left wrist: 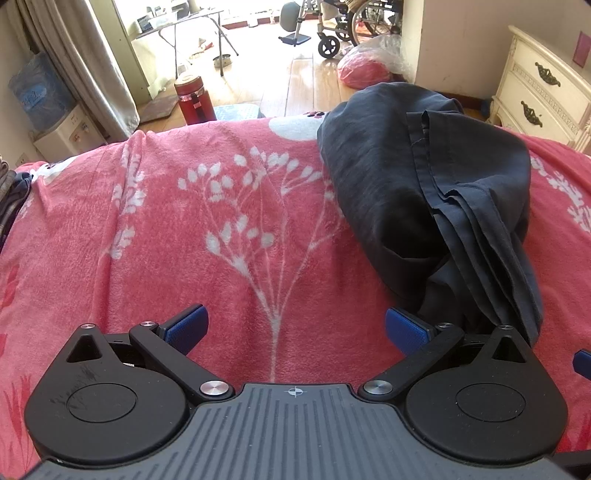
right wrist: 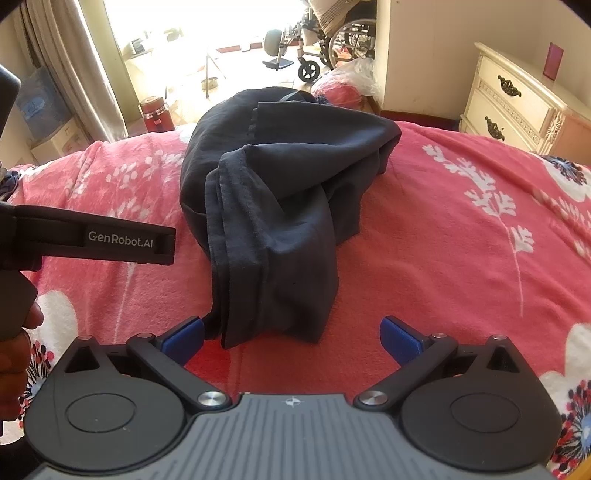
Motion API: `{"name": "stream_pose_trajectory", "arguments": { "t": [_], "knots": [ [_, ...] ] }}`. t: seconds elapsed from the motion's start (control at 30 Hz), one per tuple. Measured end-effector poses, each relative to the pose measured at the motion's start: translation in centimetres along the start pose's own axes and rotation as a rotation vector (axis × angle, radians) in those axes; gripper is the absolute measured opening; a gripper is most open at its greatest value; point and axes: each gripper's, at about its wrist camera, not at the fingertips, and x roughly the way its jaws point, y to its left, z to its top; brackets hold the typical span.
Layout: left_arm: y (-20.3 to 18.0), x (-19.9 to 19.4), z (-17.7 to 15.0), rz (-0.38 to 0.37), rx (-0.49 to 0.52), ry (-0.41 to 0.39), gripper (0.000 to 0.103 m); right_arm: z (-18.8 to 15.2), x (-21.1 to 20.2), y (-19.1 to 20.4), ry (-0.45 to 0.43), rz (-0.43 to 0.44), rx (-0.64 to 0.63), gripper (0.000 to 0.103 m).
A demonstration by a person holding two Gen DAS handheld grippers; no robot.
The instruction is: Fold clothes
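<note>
My dark garment lies bunched on the pink floral blanket, not yet folded. Both my left gripper and right gripper hover with jaws wide, holding nothing.

A pink flowered blanket covers the bed. Beyond its far edge stands a red jar on the wood floor, a water dispenser far left by the curtain — a cream dresser right, wheelchairs farther off.
</note>
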Motion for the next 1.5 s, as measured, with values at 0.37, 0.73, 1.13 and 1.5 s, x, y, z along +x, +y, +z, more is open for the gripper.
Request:
{"name": "stream_pose_trajectory", "arguments": {
  "t": [0.37, 0.73, 1.13, 1.5],
  "knots": [
    [0.03, -0.03, -0.03, -0.001, 0.002, 0.000, 0.103, 0.07, 0.06, -0.05, 0.003, -0.001, 0.003, 0.103],
    [0.01, 0.09, -0.05, 0.004, 0.006, 0.003, 0.103, 0.17, 0.12, -0.16, 0.004, 0.000, 0.010, 0.103],
    [0.11, 0.11, -0.07, -0.003, -0.002, 0.000, 0.103, 0.20, 0.28, -0.43, 0.014, -0.007, 0.026, 0.103],
    [0.21, 0.22, -0.11, -0.012, -0.001, 0.013, 0.103, 0.31, 0.29, -0.45, 0.003, -0.006, 0.017, 0.103]
  ]
}}
